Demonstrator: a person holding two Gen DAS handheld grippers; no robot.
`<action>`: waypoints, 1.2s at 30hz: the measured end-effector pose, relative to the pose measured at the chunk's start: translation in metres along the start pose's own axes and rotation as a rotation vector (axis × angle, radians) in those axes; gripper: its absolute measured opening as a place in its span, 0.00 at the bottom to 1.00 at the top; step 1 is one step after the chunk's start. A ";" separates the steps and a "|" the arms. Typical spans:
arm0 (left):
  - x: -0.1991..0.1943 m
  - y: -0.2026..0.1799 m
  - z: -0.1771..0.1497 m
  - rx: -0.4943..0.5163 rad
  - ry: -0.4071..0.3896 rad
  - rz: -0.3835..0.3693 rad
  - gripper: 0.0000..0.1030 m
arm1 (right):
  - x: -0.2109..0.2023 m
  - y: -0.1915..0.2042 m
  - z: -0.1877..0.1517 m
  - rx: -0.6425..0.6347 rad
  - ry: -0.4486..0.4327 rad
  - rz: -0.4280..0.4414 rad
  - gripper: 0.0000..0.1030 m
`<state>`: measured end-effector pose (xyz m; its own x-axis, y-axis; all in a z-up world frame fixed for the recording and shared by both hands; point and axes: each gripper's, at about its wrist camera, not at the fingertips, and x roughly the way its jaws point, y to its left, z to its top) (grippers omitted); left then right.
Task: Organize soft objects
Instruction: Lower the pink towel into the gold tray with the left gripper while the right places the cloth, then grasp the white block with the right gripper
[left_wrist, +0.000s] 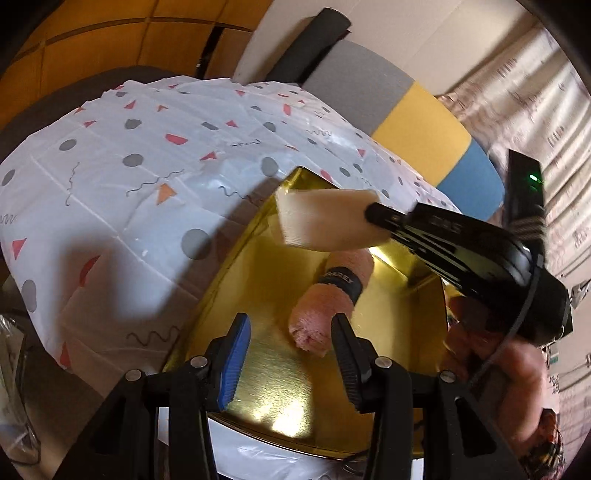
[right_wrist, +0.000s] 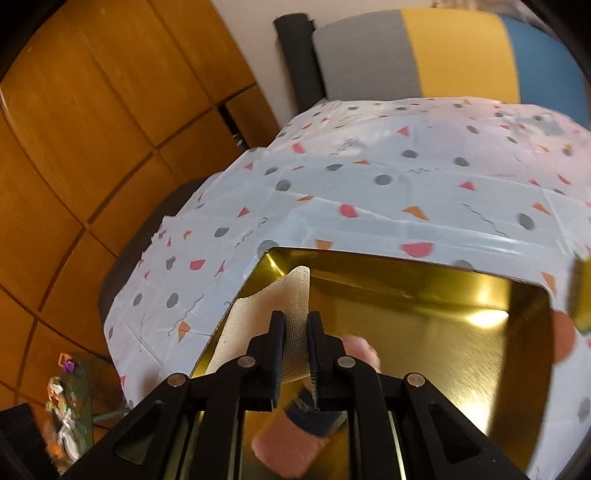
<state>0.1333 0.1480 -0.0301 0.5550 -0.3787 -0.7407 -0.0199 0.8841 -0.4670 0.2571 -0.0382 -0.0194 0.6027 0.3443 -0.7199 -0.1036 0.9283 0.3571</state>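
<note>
A gold tray (left_wrist: 280, 402) sits on the patterned tablecloth. A rolled pink towel with a dark band (left_wrist: 328, 295) lies in the tray. My left gripper (left_wrist: 291, 354) is open just above the tray, its fingers either side of the towel's near end. My right gripper (left_wrist: 373, 214) is shut on a folded cream gauze cloth (left_wrist: 321, 218) and holds it above the tray's far side. In the right wrist view the right gripper (right_wrist: 296, 350) pinches the gauze (right_wrist: 273, 306) over the tray (right_wrist: 424, 350), with the pink towel (right_wrist: 291, 443) below it.
The white tablecloth with grey dots and red triangles (left_wrist: 147, 177) covers the table. A grey, yellow and blue cushion (left_wrist: 417, 122) stands behind it. Wooden panelling (right_wrist: 92, 147) is on the left. A yellow object (right_wrist: 581, 295) shows at the right edge.
</note>
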 end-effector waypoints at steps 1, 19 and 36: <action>0.000 0.001 0.001 -0.004 0.000 -0.001 0.44 | 0.007 0.005 0.002 -0.027 0.006 -0.022 0.25; 0.003 -0.042 -0.023 0.131 0.026 -0.102 0.44 | -0.119 -0.069 -0.026 0.076 -0.249 -0.131 0.85; 0.005 -0.137 -0.097 0.426 0.143 -0.240 0.44 | -0.190 -0.163 -0.134 0.112 -0.163 -0.326 0.87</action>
<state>0.0579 -0.0014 -0.0162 0.3824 -0.5920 -0.7094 0.4518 0.7895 -0.4154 0.0532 -0.2362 -0.0204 0.7084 -0.0018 -0.7058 0.1962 0.9611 0.1945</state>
